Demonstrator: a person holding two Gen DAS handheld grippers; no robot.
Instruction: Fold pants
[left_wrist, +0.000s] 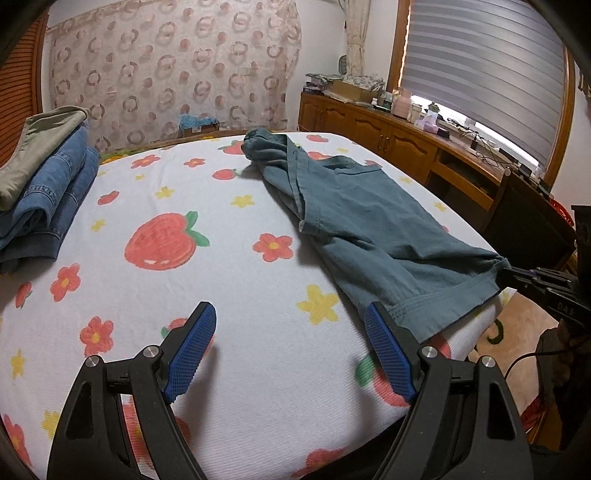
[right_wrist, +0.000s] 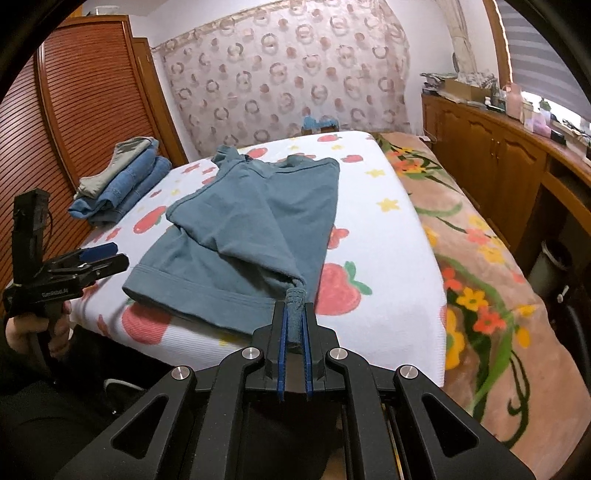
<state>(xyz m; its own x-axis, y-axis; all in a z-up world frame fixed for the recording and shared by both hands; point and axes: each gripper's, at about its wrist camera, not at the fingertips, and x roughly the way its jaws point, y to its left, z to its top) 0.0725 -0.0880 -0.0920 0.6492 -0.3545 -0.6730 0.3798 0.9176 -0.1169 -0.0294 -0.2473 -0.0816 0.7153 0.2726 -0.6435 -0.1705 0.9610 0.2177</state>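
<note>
Teal pants (left_wrist: 354, 214) lie on the strawberry-print cloth (left_wrist: 229, 280), waist at the far end, leg hems at the near right edge. In the right wrist view the pants (right_wrist: 251, 229) lie partly folded. My right gripper (right_wrist: 294, 317) is shut on a bunched corner of the pants' hem at the near edge; it also shows in the left wrist view (left_wrist: 517, 277). My left gripper (left_wrist: 291, 332) is open and empty above the cloth, just left of the hem; it also shows in the right wrist view (right_wrist: 110, 258), left of the pants.
A stack of folded jeans and a khaki garment (left_wrist: 44, 184) sits at the far left of the cloth. A floral blanket (right_wrist: 480, 258) covers the bed to the right. A wooden cabinet (left_wrist: 406, 147) with clutter runs along the right under the window.
</note>
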